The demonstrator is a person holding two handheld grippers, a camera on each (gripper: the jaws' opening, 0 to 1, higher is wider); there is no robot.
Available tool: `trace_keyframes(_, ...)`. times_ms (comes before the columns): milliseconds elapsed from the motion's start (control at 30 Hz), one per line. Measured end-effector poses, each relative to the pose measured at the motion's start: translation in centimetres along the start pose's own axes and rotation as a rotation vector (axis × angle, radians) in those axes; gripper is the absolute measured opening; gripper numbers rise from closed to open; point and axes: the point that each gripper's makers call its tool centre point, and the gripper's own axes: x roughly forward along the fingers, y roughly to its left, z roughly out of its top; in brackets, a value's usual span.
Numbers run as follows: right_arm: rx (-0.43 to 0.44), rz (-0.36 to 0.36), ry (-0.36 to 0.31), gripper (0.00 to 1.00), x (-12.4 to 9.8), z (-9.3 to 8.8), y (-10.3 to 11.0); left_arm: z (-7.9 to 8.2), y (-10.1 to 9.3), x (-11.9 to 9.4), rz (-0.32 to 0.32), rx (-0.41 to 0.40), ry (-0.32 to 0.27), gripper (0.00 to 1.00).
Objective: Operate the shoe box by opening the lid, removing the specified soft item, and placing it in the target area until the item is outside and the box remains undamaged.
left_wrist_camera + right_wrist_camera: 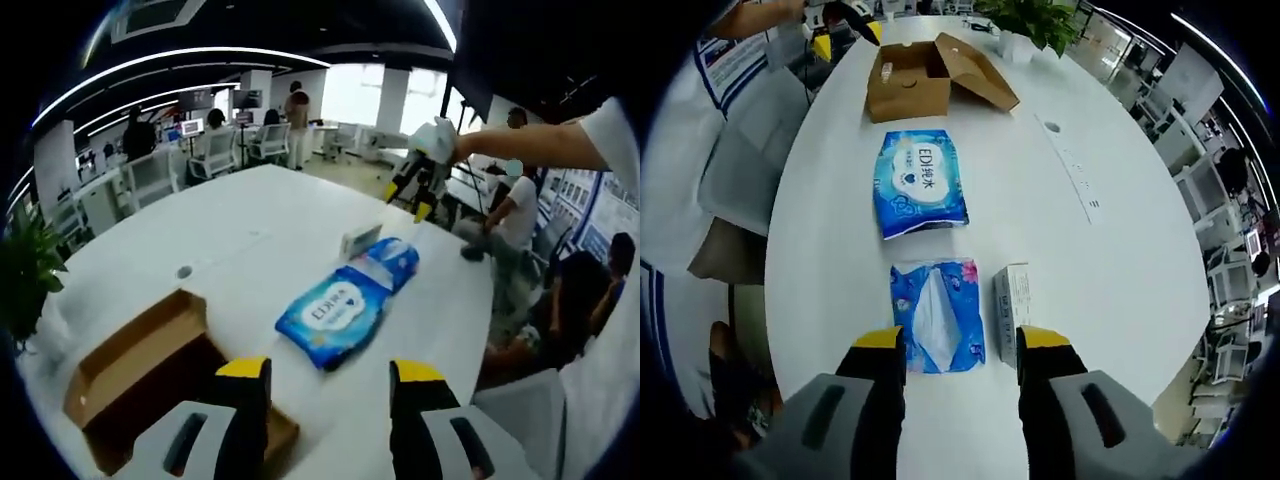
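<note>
The brown cardboard shoe box (pixel 150 365) lies open on the white table (pixel 250 230), just left of my left gripper (pixel 330 375), which is open and holds nothing. A soft blue wipes pack (pixel 335 315) lies outside the box, just beyond the left jaws. In the right gripper view the box (pixel 905 85) is far off with its lid (pixel 980 70) flapped open, and the wipes pack (pixel 918 180) lies between it and me. My right gripper (pixel 962 345) is open above the table, with a blue flowered tissue pack (pixel 937 315) just ahead of its jaws.
A small white carton (pixel 1012 310) lies beside the tissue pack. A potted plant (pixel 1030 20) stands past the box. The person's arm (pixel 540 145) carries the right gripper (pixel 415 185) over the table's far side. Office chairs (pixel 150 175) and people stand around the table.
</note>
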Motion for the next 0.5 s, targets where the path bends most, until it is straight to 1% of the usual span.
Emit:
trace_keyframes(67,0.004,-0.006,-0.004,0.43,-0.2,0.5,0.6,-0.3,-0.4,-0.9,0.008,-0.005,-0.004,0.48)
trace_keyframes(200,0.023,-0.026,-0.016,0.44,-0.7,1.6,1.6,-0.9,0.9,-2.5,0.019,-0.009,-0.019,0.48)
trace_keyframes(233,0.034,-0.03,-0.02,0.44,-0.8,1.8,1.6,-1.0,1.0,-2.8,0.02,-0.007,-0.022,0.48)
trace_keyframes(267,0.039,-0.032,-0.024,0.45,-0.9,2.0,1.9,-1.4,2.0,-3.4,0.016,0.001,-0.032,0.48)
trace_keyframes(300,0.047,-0.034,-0.028,0.46,-1.0,2.4,2.1,-1.7,2.4,-3.8,0.017,0.0,-0.031,0.48)
trace_keyframes(367,0.059,-0.037,-0.041,0.47,-1.3,3.5,3.2,-2.3,3.1,-4.4,0.019,0.004,-0.03,0.48)
trace_keyframes(433,0.073,-0.049,-0.079,0.47,-1.8,5.3,4.4,-2.5,3.4,-4.9,0.021,0.009,-0.034,0.48)
trace_keyframes(500,0.081,-0.055,-0.1,0.48,-1.9,6.4,5.0,-3.3,4.3,-5.8,0.026,0.008,-0.033,0.48)
